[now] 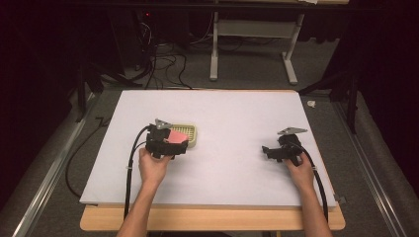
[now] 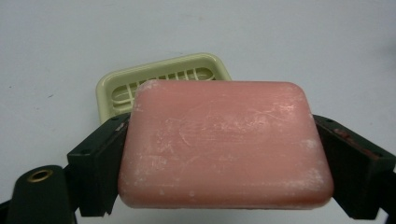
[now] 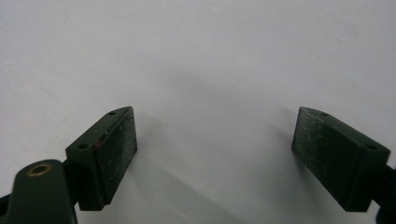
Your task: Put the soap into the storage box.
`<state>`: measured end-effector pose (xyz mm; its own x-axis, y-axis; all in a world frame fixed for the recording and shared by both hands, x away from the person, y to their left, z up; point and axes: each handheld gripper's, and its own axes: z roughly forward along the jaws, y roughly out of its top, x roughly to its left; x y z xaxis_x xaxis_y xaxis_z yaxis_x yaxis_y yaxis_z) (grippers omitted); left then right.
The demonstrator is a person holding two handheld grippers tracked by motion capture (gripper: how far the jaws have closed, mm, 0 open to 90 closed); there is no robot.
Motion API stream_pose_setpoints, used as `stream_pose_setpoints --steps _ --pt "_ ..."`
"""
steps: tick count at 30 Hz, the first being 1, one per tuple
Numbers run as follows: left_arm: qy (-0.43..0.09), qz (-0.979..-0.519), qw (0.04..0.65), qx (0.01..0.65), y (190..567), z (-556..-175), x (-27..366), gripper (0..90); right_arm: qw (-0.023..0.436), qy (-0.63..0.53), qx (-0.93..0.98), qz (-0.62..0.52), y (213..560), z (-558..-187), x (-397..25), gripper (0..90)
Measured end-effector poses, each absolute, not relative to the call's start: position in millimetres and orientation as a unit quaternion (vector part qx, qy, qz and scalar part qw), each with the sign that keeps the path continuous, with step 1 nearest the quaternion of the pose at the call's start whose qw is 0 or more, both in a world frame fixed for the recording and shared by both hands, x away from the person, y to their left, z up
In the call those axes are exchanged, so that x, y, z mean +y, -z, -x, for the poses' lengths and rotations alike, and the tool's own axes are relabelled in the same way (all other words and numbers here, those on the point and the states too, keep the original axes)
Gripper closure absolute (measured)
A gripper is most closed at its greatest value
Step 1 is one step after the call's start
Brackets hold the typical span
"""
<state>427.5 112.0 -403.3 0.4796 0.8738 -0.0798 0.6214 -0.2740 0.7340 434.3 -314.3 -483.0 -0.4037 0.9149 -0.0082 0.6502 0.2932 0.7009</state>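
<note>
White table [image 1: 222, 163] (dark room), cables [image 1: 168, 64] behind.

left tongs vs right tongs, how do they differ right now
The left tongs are shut on a pink soap bar, just short of the cream soap dish; the right tongs are open, with nothing between the jaws. Both have black jaws and are hand-held over the white table.

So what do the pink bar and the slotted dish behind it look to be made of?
Pink bar: likely soap, matte and waxy, with whitish scuffs and rounded edges. Slotted dish: looks like moulded plastic, pale yellow-cream with a slight sheen, smooth rim and cut drain slots.
</note>
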Motion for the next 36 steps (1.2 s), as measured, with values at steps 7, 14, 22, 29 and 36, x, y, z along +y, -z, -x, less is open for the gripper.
stream_pose_setpoints --steps 7,14,22,29,36 --pt "-0.177 -0.78 0.36 0.481 402.0 -436.5 104.9 13.9 0.21 -0.315 0.776 -0.504 483.0 -434.4 -314.2 14.6" --pt "-0.176 -0.781 0.347 0.488 404.8 -447.1 101.0 13.9 0.21 -0.315 0.776 -0.505 483.0 -434.4 -314.2 14.6" --pt "-0.177 -0.78 0.335 0.497 409.0 -460.4 96.1 13.9 0.21 -0.315 0.776 -0.504 483.0 -434.4 -314.3 14.6" --pt "-0.177 -0.779 0.324 0.507 415.6 -471.4 90.7 13.9 0.21 -0.315 0.776 -0.504 483.0 -434.3 -314.2 14.6" --pt "-0.177 -0.772 0.315 0.523 424.3 -479.9 89.1 13.9 0.21 -0.315 0.776 -0.505 483.0 -434.4 -314.2 14.6"
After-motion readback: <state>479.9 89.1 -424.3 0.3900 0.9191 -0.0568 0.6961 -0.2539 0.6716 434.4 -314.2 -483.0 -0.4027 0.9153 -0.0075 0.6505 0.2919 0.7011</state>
